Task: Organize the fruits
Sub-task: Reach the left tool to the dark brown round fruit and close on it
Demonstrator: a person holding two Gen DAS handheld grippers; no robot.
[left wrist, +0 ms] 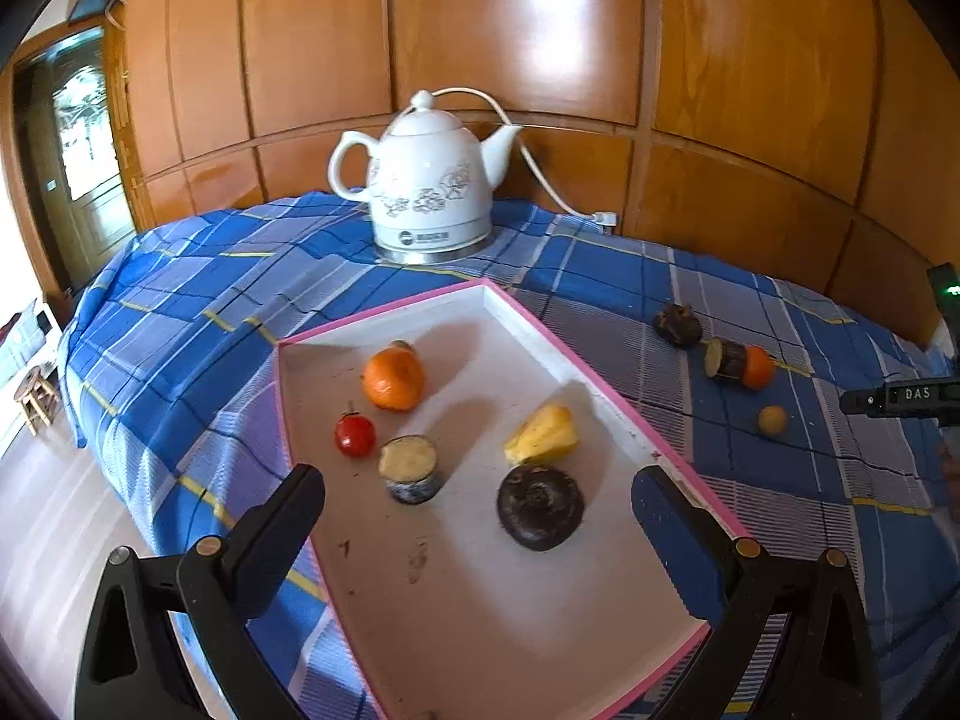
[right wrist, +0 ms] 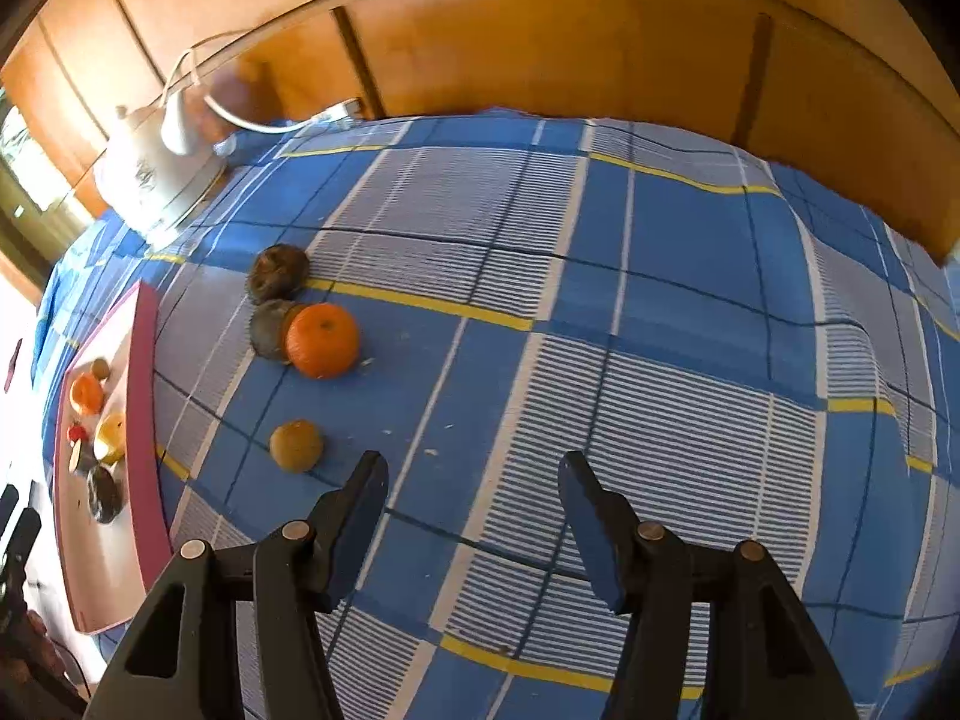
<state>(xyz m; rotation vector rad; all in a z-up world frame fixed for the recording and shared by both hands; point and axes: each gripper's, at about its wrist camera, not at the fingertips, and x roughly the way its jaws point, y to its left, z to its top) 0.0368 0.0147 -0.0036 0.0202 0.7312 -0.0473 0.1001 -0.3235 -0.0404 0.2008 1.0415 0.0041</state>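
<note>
A white tray with a pink rim is seen on the blue plaid cloth, in front of a white ceramic kettle. Five items are contained in the tray: an orange toward the far end, a small red fruit just beside it, a cut dark-skinned piece with a pale face, a yellow wedge, and a dark round fruit nearest the camera. A small brown object is partly hidden behind the orange; it cannot be identified.

Four items are recorded outside the tray, on the cloth to its right: a dark brown fruit, a second cut dark piece touching a second orange, and a small tan fruit set apart, nearer the right gripper.

The left gripper is held over the near end of the tray, jaws spread wide, nothing between them. The right gripper is held above bare cloth, jaws likewise parted and empty, the tan fruit lying just left of its left finger.
</note>
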